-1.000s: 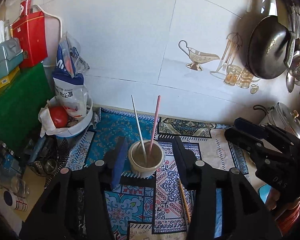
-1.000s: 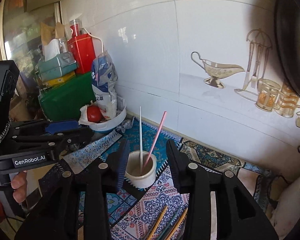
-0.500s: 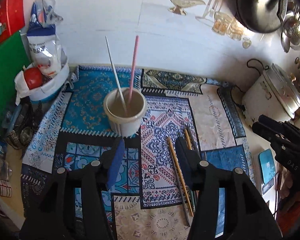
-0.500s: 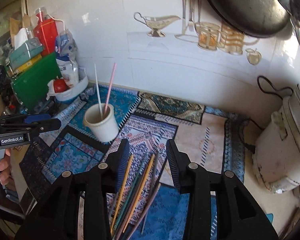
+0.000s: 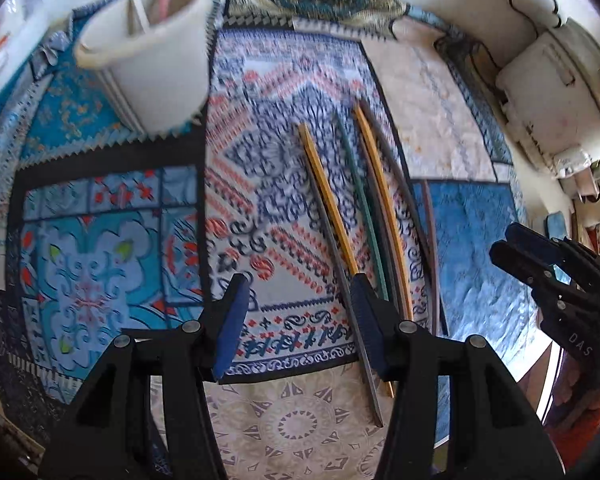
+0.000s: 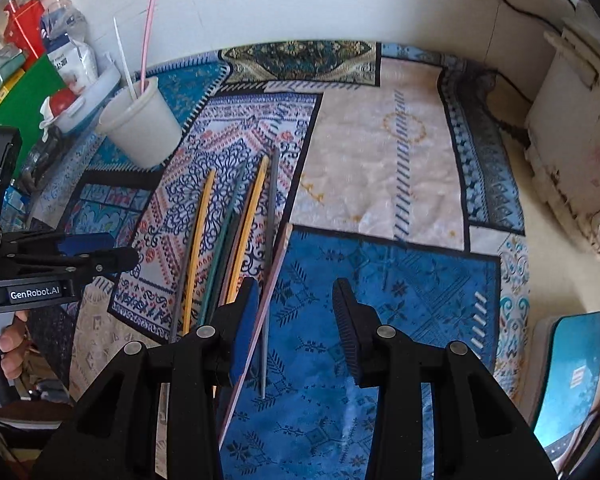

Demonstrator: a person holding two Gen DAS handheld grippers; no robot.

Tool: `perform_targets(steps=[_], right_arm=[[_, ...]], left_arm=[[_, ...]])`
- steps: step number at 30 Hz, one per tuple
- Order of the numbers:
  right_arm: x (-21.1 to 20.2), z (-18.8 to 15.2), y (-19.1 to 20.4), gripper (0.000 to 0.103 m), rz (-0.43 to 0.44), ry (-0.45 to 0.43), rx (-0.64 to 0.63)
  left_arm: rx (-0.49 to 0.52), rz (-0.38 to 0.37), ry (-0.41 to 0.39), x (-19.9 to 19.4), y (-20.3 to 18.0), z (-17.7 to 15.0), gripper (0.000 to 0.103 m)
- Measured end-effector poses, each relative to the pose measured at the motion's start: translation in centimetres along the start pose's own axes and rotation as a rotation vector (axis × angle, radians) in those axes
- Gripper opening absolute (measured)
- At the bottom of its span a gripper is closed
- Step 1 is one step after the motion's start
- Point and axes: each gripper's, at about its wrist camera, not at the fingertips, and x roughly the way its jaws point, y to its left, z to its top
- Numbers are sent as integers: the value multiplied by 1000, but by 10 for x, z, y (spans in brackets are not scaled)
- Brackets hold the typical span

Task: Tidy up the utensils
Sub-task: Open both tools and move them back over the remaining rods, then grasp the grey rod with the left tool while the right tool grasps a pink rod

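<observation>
Several chopsticks lie side by side on the patterned mat [image 5: 100, 272]: yellow chopsticks [image 5: 328, 200], a green one [image 5: 360, 204], grey ones and a pink chopstick [image 6: 266, 300]. A white cup [image 5: 152, 60] at the mat's back left holds one white and one pink chopstick. My left gripper [image 5: 300, 312] points steeply down, open, over bare mat, its right finger [image 5: 370, 324] over the near ends of a grey and a yellow chopstick. My right gripper [image 6: 296, 316] is open above the blue patch, with the pink chopstick running past its left finger [image 6: 244, 320]. Nothing lies between either pair of fingers.
A white appliance [image 6: 572, 140] with a black cord stands at the right edge, and a blue pad [image 6: 572, 360] lies in front of it. At the back left stand a green box [image 6: 24, 96], a red tin, a bag and a bowl with a tomato [image 6: 60, 106]. A tiled wall runs behind.
Both grippers have dropped and tipped down towards the mat. The cup has slid from the middle to the upper left of both views. The chopsticks now lie close under the fingers.
</observation>
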Motion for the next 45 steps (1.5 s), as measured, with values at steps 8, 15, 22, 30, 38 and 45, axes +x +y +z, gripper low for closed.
perform_targets(steps=[8,15,22,30,38,45], right_arm=[[26,-12,-2,35,66,48,31],[44,-7,-6,26,131,89,68],[56,-2,9,10,117,97,2],[61,6,9,6,104,73,-4],[52,13,4,6,121,45,10],[34,18,4,6,117,-13,0]], left_arm=[[61,-9,65,23,-19,-15,40],[103,-2,44,30,-30,-17,20],[135,23,26,40,-37,-17,6],[146,73,35,31,-15,-23,4],[133,87,106,30,-4,-17,5],[110,53,131,42,-1,19,6]])
